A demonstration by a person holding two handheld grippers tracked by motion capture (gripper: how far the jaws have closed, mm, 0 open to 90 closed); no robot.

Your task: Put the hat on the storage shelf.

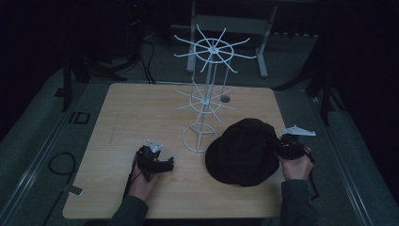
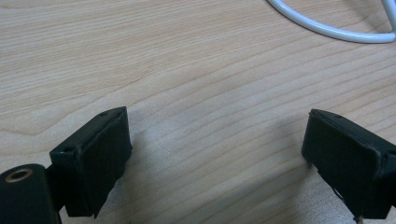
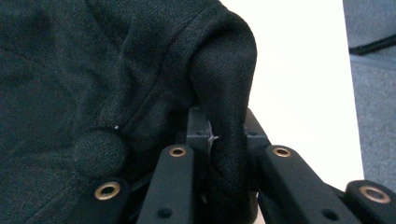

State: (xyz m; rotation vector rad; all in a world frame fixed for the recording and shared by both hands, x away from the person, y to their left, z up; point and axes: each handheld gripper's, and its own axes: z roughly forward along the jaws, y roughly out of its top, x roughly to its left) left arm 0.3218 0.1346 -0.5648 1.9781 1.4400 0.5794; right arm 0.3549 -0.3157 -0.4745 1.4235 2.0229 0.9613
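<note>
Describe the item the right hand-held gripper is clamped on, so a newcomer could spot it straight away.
Start at the light wooden table and find the tall white wire rack standing mid-table. Just right of its ring base lies a black hat, its brim edge pinched by the right hand-held gripper. It is the one soft, dark fabric thing beside that thin white wire.

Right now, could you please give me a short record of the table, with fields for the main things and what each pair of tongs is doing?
Surface: wooden table
Hat: black hat, right of the rack's base
Rack: white wire rack, upright, bare
Right tongs: shut on a fold of the hat's brim
Left tongs: open over the wood, nothing between them
</note>
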